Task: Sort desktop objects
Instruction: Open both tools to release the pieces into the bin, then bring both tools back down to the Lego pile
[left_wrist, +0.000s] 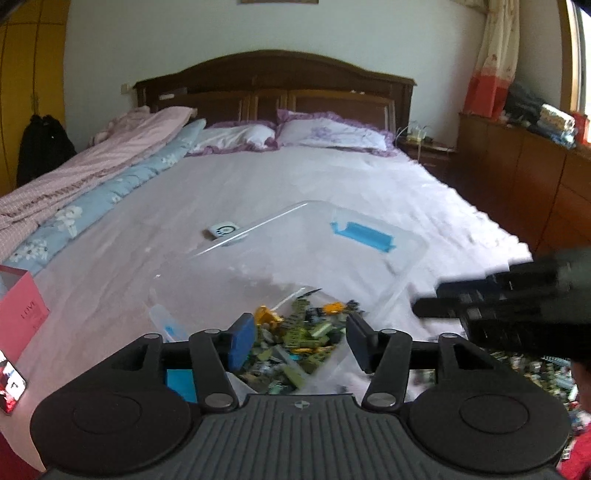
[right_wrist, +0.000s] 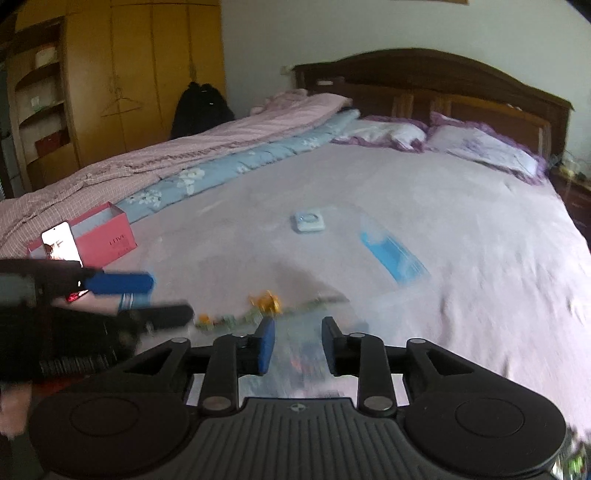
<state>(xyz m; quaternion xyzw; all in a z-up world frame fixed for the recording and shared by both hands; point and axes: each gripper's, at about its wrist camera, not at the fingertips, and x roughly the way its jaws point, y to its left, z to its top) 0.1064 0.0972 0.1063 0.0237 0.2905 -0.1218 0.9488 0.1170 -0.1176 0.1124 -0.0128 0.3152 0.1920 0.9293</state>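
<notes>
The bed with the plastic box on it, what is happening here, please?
A person holds a gripper in each hand over a clear plastic box on the bed. The box holds small green and yellow toy bricks. The left gripper and the right gripper both stand open above the bricks, gripping nothing.

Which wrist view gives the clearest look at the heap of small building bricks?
The left wrist view: the building bricks lie sharp inside the clear plastic bin. The right wrist view shows only a blurred strip of them.
</notes>
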